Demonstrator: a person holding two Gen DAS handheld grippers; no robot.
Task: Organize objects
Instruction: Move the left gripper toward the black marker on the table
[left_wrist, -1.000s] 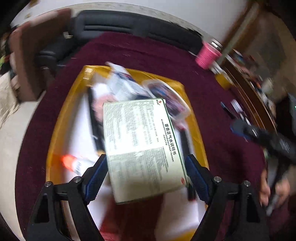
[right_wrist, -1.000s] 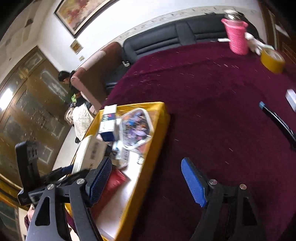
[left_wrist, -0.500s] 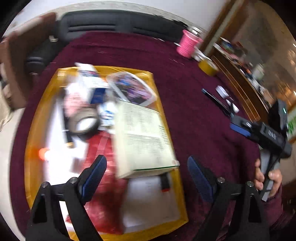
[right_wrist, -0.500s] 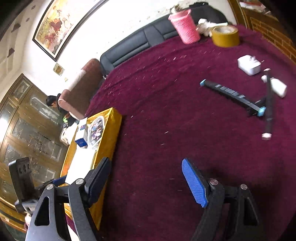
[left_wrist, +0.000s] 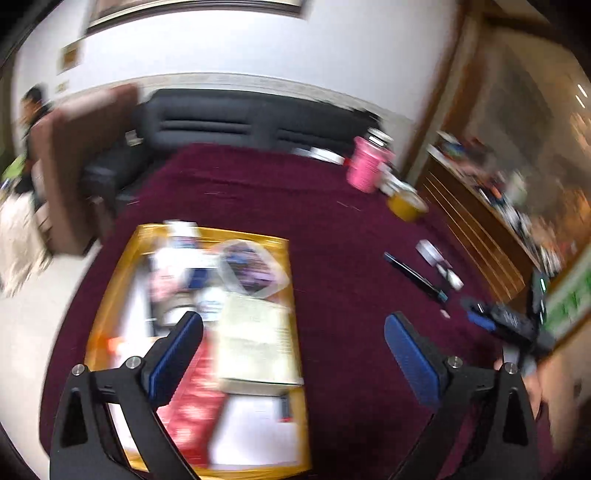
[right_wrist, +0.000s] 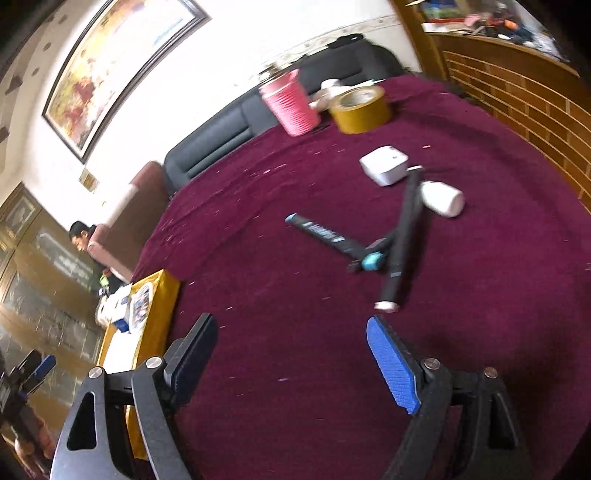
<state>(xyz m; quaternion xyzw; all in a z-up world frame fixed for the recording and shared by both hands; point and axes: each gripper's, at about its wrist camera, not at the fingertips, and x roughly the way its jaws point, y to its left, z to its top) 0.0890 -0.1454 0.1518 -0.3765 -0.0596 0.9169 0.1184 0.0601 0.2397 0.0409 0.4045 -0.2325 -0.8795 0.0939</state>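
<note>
A yellow tray (left_wrist: 110, 291) on the maroon table holds several items, with a pale printed box (left_wrist: 255, 339) lying on top near its right side. My left gripper (left_wrist: 291, 343) is open and empty above the tray's right edge. My right gripper (right_wrist: 291, 350) is open and empty above the cloth, short of two crossed black pens (right_wrist: 402, 236), a white adapter (right_wrist: 384, 164) and a small white bottle (right_wrist: 441, 197). The tray shows at the left of the right wrist view (right_wrist: 162, 306).
A pink cup (right_wrist: 291, 105) and a yellow tape roll (right_wrist: 360, 107) stand at the table's far side. A black sofa (left_wrist: 240, 122) and a brown armchair (left_wrist: 74, 158) lie beyond. A wooden cabinet (right_wrist: 517, 85) stands to the right. A person (right_wrist: 81, 236) sits far left.
My left gripper let go of the printed box, which now lies in the tray, and pulled back and right. My right gripper swung right from the tray toward the pens.
</note>
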